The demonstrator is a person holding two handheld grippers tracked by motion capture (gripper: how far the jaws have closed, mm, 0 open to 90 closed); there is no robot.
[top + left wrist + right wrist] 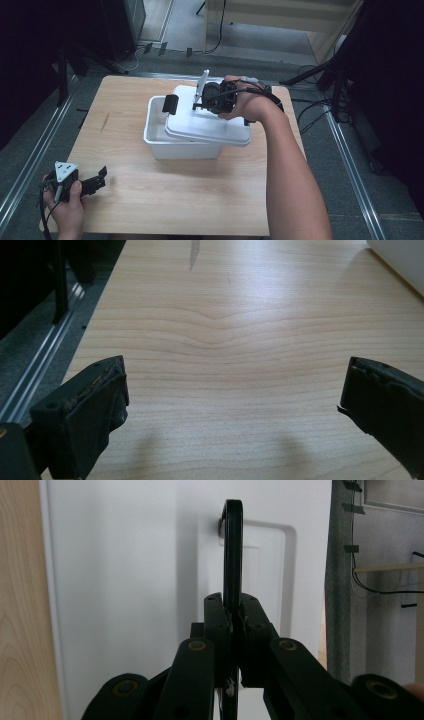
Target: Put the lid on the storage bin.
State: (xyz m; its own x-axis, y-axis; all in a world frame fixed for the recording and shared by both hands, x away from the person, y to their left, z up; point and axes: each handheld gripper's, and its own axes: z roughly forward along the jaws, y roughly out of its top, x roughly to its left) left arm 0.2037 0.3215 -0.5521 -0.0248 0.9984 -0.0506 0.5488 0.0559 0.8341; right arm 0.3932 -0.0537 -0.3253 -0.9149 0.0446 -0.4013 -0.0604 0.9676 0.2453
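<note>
**High view: lid carried by its handle over the white bin**

High view shows the right gripper [200, 102] over a white plastic bin [156, 135] in the middle of the worktop [200, 200]. The white lid [205, 125] lies askew on the bin, shifted toward the right and the near side, so that a strip of the bin's inside is open at the left. A black clip [170, 104] stands at the lid's left edge, over that open strip.

The right gripper view explains the hold: the right gripper [233, 615] is clenched on the lid's thin black handle [233, 550], which stands upright between the closed jaws and rises from a recessed panel of the lid [125, 580]. Pinching the handle at its middle probably keeps the lid level and lets one hand steer it; my reading is that the lid is being either seated on or drawn off the bin, and the frames do not settle which.

The left gripper [97, 181] rests low at the near left corner of the worktop, well apart from the bin, held in the person's left hand [67, 200]. In the left gripper view its jaws stand wide apart over bare wood, released and holding nothing [232, 405]. Parked there, it likely stays out of the lid's path.
</note>
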